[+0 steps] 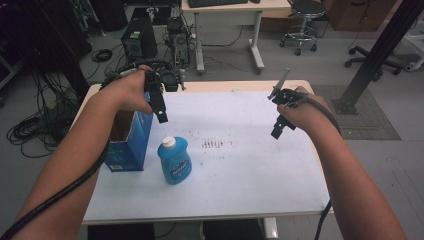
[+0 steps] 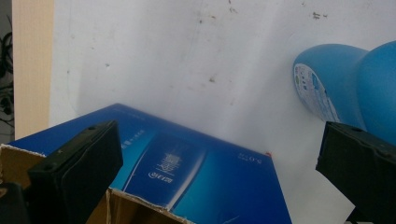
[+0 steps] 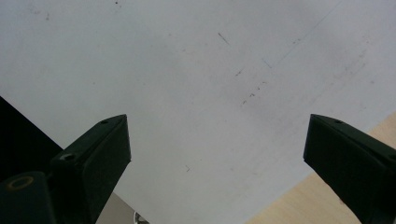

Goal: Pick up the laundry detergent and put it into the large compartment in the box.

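A blue bottle (image 1: pixel 174 161) with a white cap stands upright on the white table (image 1: pixel 240 165), left of centre. To its left stands an open blue cardboard box (image 1: pixel 129 142). My left gripper (image 1: pixel 160 114) hangs open above the gap between box and bottle, touching neither. In the left gripper view its jaws stand wide apart, with the box (image 2: pixel 187 177) below and the bottle (image 2: pixel 345 88) at the right. My right gripper (image 1: pixel 278 130) is held open above the table's right part. The right gripper view has bare white tabletop (image 3: pixel 196 79) between the spread jaws (image 3: pixel 217 154).
The table's wooden rim (image 1: pixel 210 86) runs along the far edge. Dark smudges (image 1: pixel 214 144) mark the tabletop's middle. Beyond the table are computer towers (image 1: pixel 140 40), cables on the floor, a desk and a stool (image 1: pixel 302 20). A black post (image 1: pixel 380 50) rises at the right.
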`<control>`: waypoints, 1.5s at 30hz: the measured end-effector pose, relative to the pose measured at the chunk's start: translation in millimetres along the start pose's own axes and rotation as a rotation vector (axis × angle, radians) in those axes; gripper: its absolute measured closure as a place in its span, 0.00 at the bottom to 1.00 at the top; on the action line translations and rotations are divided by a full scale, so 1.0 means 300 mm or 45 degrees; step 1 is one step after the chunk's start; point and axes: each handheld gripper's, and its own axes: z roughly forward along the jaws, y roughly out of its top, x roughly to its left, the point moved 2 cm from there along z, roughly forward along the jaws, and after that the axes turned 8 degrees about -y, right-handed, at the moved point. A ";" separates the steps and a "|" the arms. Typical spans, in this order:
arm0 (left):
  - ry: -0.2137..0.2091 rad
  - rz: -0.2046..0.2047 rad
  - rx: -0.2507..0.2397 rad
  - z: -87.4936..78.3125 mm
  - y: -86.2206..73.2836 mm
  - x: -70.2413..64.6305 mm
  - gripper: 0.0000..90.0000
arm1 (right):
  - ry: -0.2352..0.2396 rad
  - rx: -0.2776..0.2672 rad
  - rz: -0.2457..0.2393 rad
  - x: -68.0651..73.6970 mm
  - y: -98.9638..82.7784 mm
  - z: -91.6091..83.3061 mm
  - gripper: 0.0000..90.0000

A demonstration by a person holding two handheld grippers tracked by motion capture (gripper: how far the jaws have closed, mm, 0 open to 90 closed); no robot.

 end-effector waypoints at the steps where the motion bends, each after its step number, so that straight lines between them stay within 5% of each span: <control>1: 0.001 0.000 0.004 -0.002 -0.001 0.002 0.00 | -0.002 -0.001 -0.001 0.000 0.001 -0.001 0.08; 28: -0.007 -0.028 0.012 -0.037 -0.007 -0.010 0.00 | -0.011 0.031 -0.013 -0.005 0.012 0.029 0.08; 34: 0.004 -0.039 -0.012 -0.076 -0.010 -0.043 0.01 | -0.012 0.032 -0.020 -0.004 0.016 0.031 0.08; 45: -0.065 -0.069 0.001 -0.125 -0.001 -0.134 0.00 | -0.009 0.035 -0.022 -0.002 0.010 0.041 0.08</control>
